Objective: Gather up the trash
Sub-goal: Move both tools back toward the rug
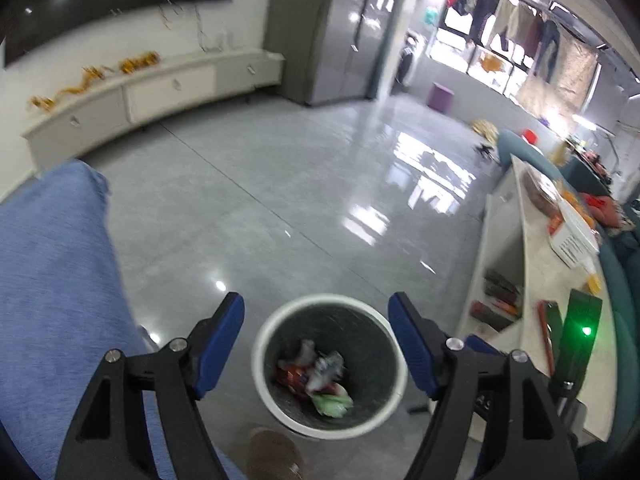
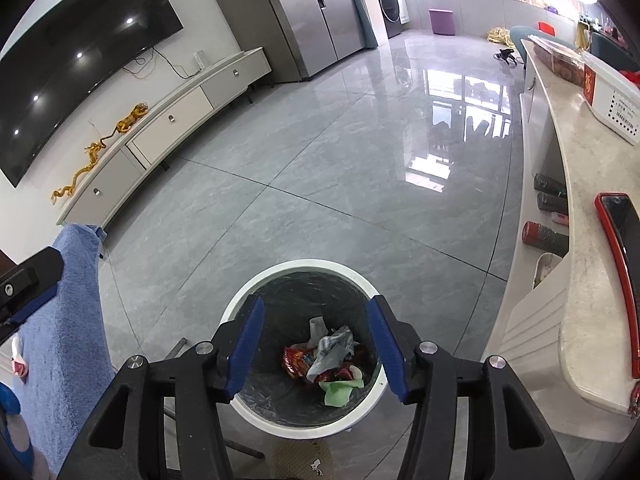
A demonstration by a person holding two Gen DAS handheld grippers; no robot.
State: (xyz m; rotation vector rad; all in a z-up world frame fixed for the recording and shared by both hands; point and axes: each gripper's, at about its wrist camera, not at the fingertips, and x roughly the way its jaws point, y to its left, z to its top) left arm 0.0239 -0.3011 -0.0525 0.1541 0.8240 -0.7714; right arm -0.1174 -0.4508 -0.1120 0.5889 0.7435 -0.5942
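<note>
Both grippers, left [image 1: 316, 344] and right [image 2: 316, 348], tilt down over the trash bin [image 2: 240, 300], fingers apart and empty.

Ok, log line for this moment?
left gripper: open, empty | right gripper: open, empty | trash bin: below both, wrappers inside

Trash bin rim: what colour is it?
White, around a dark liner; the trash bin shows best in the right wrist view.
</note>
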